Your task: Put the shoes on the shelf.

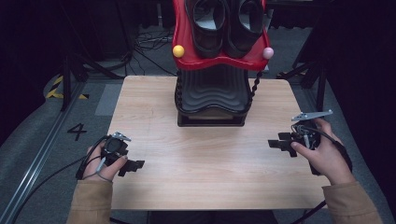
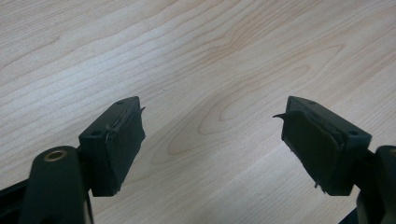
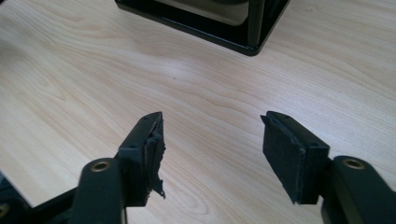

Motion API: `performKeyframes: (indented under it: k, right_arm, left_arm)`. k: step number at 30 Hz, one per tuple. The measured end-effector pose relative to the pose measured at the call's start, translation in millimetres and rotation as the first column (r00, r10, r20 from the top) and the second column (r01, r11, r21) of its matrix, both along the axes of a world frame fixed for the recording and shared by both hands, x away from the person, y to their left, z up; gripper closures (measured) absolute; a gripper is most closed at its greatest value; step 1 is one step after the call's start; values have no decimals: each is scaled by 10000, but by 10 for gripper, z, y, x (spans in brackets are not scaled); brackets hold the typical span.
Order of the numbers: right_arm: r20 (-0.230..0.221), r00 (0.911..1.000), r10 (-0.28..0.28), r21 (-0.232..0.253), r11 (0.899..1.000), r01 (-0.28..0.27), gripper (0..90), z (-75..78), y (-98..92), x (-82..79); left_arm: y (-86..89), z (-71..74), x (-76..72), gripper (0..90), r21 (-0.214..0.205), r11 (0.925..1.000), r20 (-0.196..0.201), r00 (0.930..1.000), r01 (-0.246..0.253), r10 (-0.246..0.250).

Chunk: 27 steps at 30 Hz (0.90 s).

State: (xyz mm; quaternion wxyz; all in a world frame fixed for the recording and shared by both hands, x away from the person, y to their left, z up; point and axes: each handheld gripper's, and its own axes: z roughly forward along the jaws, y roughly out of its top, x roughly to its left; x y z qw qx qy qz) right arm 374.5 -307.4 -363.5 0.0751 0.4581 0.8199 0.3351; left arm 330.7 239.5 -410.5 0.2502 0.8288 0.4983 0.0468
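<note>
Two handheld black two-jaw grippers hover low over a pale wood-grain table [image 1: 205, 158], one at each side near the person's edge; the left gripper [image 1: 133, 166], held in the left hand [image 1: 100, 163], has its jaws spread wide with bare tabletop between them; the right gripper [image 1: 279, 144], held in the right hand [image 1: 324, 156], likewise has its jaws apart and holds nothing; both point inward toward the table's middle; a black ribbed stand [image 1: 212, 100] sits at the far centre of the table, carrying a glossy red tray [image 1: 187, 60] on top; a pair of black shoes [image 1: 226, 23] rests in that tray, well apart from both grippers; a yellow ball [image 1: 178, 51] and a pink ball [image 1: 267, 52] sit at the tray's front corners.
</note>
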Motion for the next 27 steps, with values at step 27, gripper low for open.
performKeyframes:
  k: [27]
  right_arm:
    - [-199,9995,229,-516,9984,-239,368,-765,-16,103]
  left_arm:
    - [-26,-131,58,216,160,9999,-198,9998,-10,13]
